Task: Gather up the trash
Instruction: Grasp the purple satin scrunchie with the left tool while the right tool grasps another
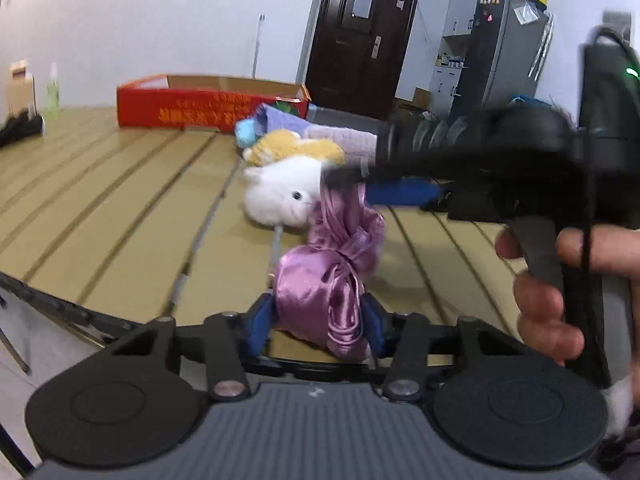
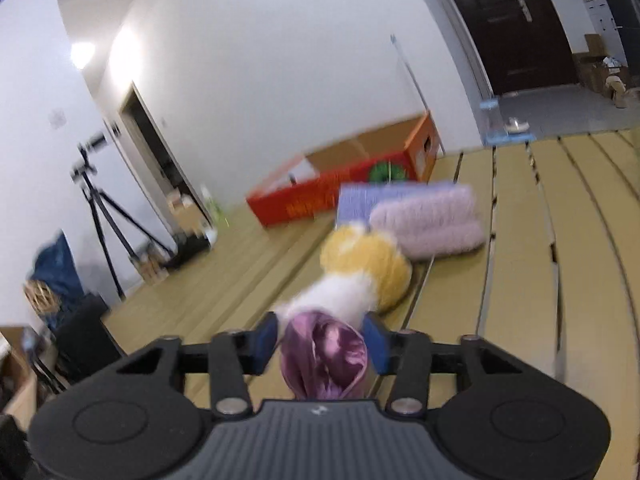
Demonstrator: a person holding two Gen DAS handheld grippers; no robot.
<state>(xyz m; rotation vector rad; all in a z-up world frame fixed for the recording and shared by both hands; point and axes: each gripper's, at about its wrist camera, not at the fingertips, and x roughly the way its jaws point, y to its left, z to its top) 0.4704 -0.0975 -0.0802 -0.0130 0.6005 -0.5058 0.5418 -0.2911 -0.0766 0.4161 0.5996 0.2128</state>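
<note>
A shiny purple satin cloth (image 1: 328, 280), knotted into a bundle, hangs above the tan slatted surface (image 1: 120, 208). My left gripper (image 1: 318, 320) is shut on its lower end between the blue pads. My right gripper (image 1: 360, 188) reaches in from the right in the left wrist view and is shut on the cloth's upper end. In the right wrist view the cloth (image 2: 324, 356) fills the gap of the right gripper (image 2: 322, 340). A white and yellow plush toy (image 1: 292, 184) lies just behind the cloth; it also shows in the right wrist view (image 2: 360, 276).
A red cardboard box (image 1: 208, 104) stands open at the back, also in the right wrist view (image 2: 348, 176). A pink fluffy cushion (image 2: 428, 220) and lilac mat (image 2: 360, 200) lie beside the toy. A tripod (image 2: 104, 216) stands at left. A dark door (image 1: 356, 36) and a fridge (image 1: 504, 52) are behind.
</note>
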